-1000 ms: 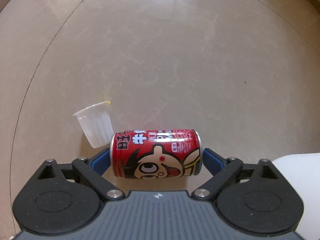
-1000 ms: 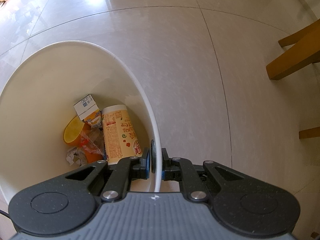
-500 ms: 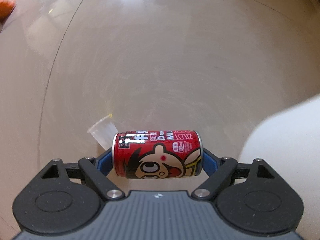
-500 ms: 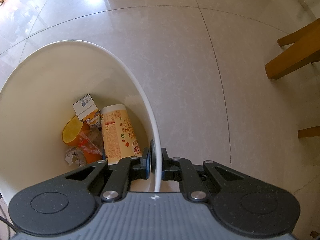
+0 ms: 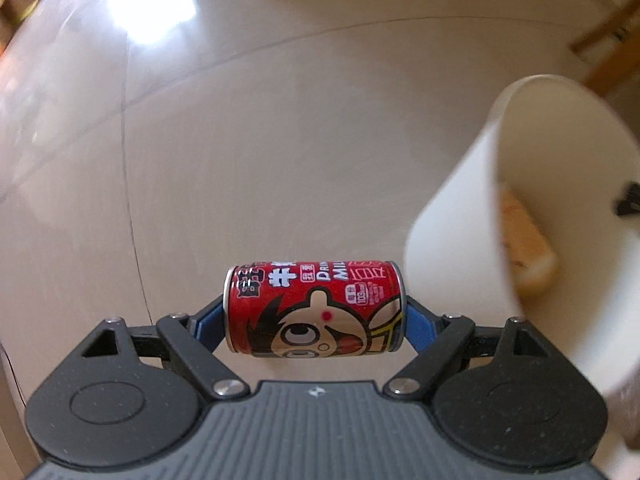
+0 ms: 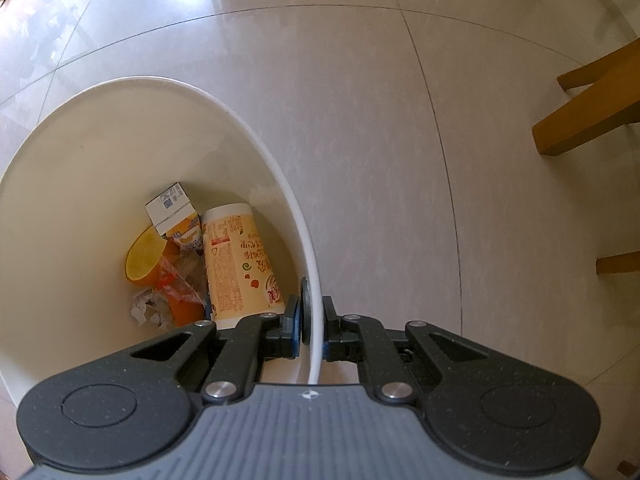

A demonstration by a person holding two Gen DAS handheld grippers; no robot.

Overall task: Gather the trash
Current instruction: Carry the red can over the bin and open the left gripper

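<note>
Swinging right since a second ago, the left gripper point(image 5: 316, 318) carries the red can point(image 5: 316, 308), pinched end to end, beside the white bin point(image 5: 472, 216); right gripper point(image 6: 312, 330) pinches its rim; several pieces binned, can still to drop

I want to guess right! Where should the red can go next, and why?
Probably sideways to the right, over the bin. The left gripper holds the can above bare floor, beside the bin's wall, not over its opening. The right gripper grips the rim.
</note>
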